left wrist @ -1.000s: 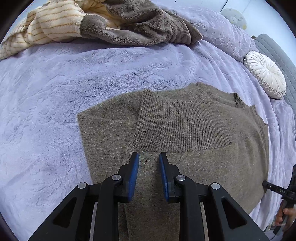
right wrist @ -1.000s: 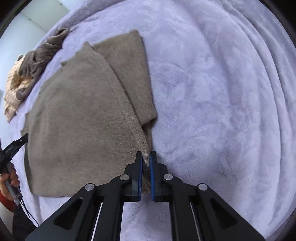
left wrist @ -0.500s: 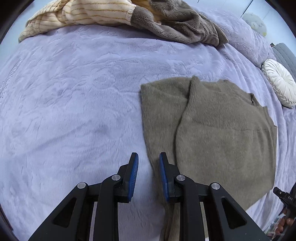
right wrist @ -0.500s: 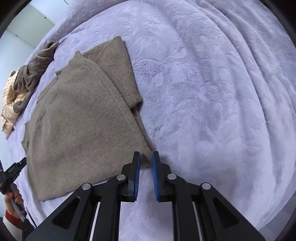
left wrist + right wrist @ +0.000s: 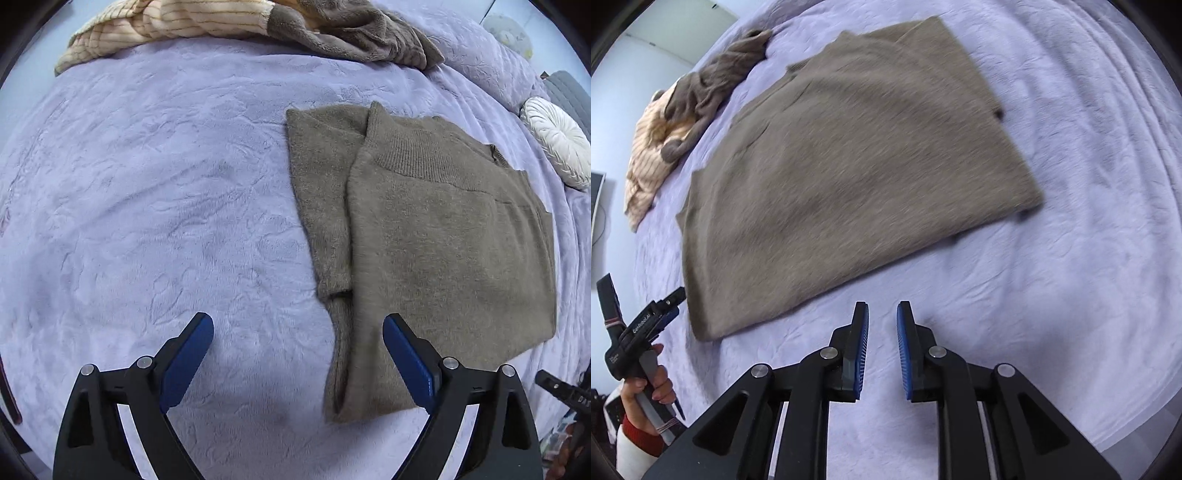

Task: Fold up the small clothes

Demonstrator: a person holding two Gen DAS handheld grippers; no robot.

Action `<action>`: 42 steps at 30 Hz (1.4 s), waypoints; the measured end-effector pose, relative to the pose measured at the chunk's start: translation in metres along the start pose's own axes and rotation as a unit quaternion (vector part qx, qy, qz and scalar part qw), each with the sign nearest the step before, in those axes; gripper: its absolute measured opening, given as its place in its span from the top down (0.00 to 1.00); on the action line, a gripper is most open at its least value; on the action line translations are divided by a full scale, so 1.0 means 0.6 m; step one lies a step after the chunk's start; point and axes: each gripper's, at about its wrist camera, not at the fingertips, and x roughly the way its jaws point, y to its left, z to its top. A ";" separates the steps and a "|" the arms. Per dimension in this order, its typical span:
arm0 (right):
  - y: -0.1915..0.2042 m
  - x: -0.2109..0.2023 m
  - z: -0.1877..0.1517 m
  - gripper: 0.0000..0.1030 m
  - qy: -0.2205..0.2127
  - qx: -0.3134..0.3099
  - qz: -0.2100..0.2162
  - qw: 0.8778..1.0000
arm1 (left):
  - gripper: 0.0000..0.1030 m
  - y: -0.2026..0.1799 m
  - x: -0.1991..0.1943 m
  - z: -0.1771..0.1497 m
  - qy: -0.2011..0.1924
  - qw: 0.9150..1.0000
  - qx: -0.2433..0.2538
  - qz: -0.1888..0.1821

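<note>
Setting was a home bedroom. Work surface was a bed (image 5: pixel 155 206) covered by a lavender plush embossed blanket. A round white pleated cushion (image 5: pixel 559 147) lay at its far edge, with a heap of soft clothes (image 5: pixel 258 26) piled beyond. Pale walls (image 5: pixel 613 122) bounded the room.

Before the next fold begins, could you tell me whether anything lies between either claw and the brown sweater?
Nothing visible does. The left claw is open just off the near left edge of the flat olive-brown knit sweater, and the right claw is open over bare lavender plush bedspread just short of its hem. The striped-and-brown fleece pile lies far beyond.
</note>
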 end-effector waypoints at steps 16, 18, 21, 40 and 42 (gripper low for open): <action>0.109 0.047 -0.040 0.29 0.040 -0.049 0.041 0.997 | 0.00 0.033 -0.004 -0.027 0.010 0.999 -0.010 0.029; 0.120 0.053 -0.043 0.28 0.044 -0.053 0.046 0.997 | 0.00 0.035 -0.002 -0.026 0.016 1.000 -0.007 0.026; 0.133 0.059 -0.047 0.28 0.049 -0.055 0.052 0.996 | 0.00 0.039 0.001 -0.023 0.019 0.999 -0.007 0.034; 0.178 0.127 -0.057 0.28 0.063 0.006 0.139 0.988 | 0.00 0.085 0.006 -0.038 0.047 0.999 -0.016 0.009; 0.178 0.139 -0.057 0.28 0.063 0.026 0.157 0.985 | 0.00 0.084 0.010 -0.033 0.048 0.999 -0.017 0.007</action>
